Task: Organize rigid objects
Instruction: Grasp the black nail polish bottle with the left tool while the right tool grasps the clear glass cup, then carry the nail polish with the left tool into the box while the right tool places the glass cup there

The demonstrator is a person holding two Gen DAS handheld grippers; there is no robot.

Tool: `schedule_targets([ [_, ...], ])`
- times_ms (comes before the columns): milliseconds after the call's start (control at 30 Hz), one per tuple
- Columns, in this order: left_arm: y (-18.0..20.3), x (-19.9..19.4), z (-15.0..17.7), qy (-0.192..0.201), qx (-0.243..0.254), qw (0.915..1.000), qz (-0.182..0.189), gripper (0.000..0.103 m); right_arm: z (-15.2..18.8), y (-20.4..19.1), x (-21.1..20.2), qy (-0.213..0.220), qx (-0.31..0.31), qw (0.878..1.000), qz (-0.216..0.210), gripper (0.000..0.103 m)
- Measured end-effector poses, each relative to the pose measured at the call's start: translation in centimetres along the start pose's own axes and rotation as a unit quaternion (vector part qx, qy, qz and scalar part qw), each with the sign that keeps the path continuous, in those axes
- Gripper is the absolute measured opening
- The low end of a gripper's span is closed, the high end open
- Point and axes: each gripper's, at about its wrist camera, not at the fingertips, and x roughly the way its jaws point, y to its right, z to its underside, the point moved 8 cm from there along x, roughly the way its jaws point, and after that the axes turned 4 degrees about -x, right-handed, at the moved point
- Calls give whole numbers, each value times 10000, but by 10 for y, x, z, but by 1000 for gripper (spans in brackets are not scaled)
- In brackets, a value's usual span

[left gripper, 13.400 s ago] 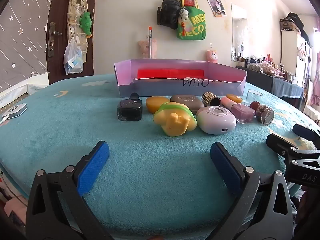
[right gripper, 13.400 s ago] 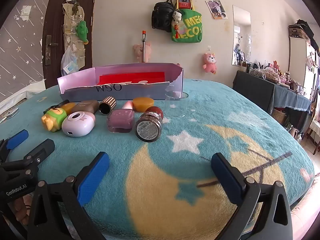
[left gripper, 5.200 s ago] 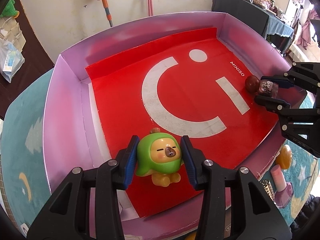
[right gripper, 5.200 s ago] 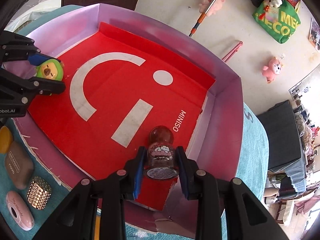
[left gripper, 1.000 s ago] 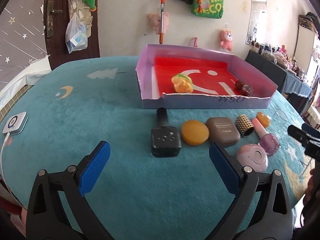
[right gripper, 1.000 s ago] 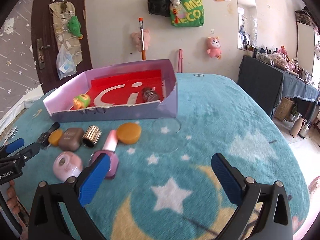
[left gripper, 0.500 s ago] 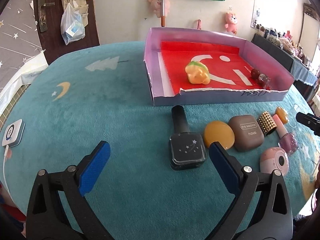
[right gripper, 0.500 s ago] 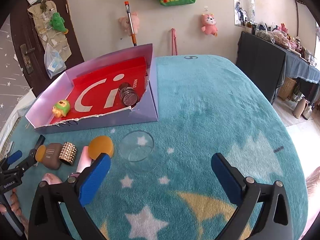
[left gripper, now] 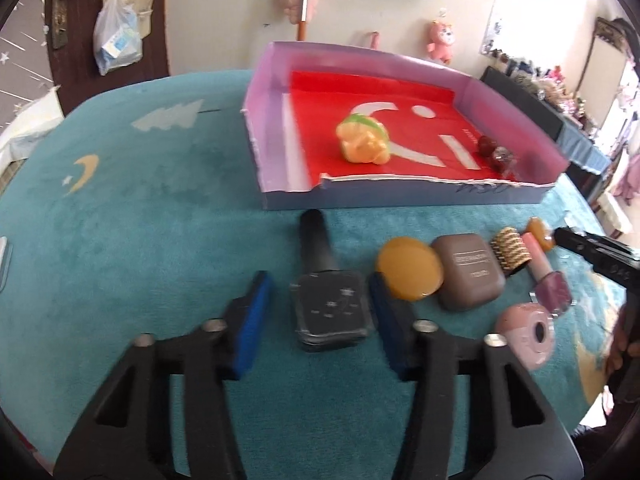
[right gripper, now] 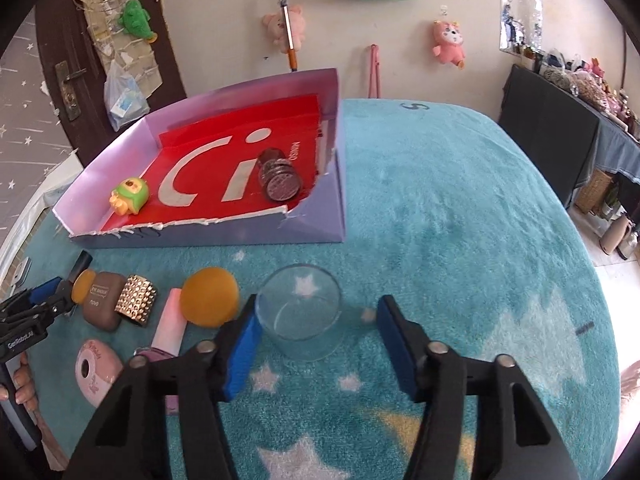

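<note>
A purple box (left gripper: pixel 404 196) with a red floor holds a green-capped toy (left gripper: pixel 362 142) and a dark glitter jar (left gripper: pixel 498 156); the right wrist view shows the box (right gripper: pixel 240 236), toy (right gripper: pixel 130 196) and jar (right gripper: pixel 278 180) too. My left gripper (left gripper: pixel 316 314) is open, its pads on either side of a black square bottle (left gripper: pixel 330 306) lying on the teal cloth, not clamped. My right gripper (right gripper: pixel 314 334) is open around a clear glass cup (right gripper: pixel 300 312); the left pad is close to it, the right pad apart.
In front of the box lie an orange disc (left gripper: pixel 410 274), a brown case (left gripper: pixel 470 278), a gold studded cylinder (left gripper: pixel 512 254), a pink nail-polish bottle (left gripper: pixel 546 280) and a pink round device (left gripper: pixel 528 334). A dark table with clutter (right gripper: pixel 560 120) stands at the far right.
Both grippers have moved down and forward. The left jaws have narrowed around the black bottle. The right jaws have narrowed around the glass cup.
</note>
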Motion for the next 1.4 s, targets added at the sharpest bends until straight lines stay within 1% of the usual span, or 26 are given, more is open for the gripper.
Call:
schedule_targets([
  [33,1,-1,0,3,11,10000,-4,37,0,-3,0,12,-54,10000,-78,44],
  [67,2,-3,0,23,17,10000,7,37,0,-6,-1,21,-122,9999,-73,43],
  [167,4,-10,-2,115,53,9999,31,37,-1,-12,-6,158,-260,9995,-47,43],
  [233,7,-15,-4,179,68,9998,74,36,-2,-14,-12,270,-323,9991,64,43],
  [267,8,-17,-5,216,89,9997,83,36,-3,-15,-14,302,-341,9990,37,43],
  [367,10,-19,-6,253,132,9995,97,36,-4,-16,-17,323,-320,9990,-16,43],
  [633,10,-18,0,175,140,9997,115,36,0,-20,-18,285,-351,9990,-46,43],
  [900,11,-33,-9,385,157,9989,215,36,-3,-22,-25,392,-367,9985,-78,43],
  [1067,16,-38,-13,444,206,9984,267,36,-7,-25,-30,473,-417,9980,-101,43],
  [1133,19,-39,-15,451,211,9982,331,36,-8,-26,-31,488,-412,9979,-116,43],
  [1267,34,-45,-27,554,309,9963,575,36,-11,-28,-35,549,-426,9974,-174,43],
  [1400,58,-42,-45,610,440,9931,902,36,-27,-37,-39,683,-560,9956,-314,43],
])
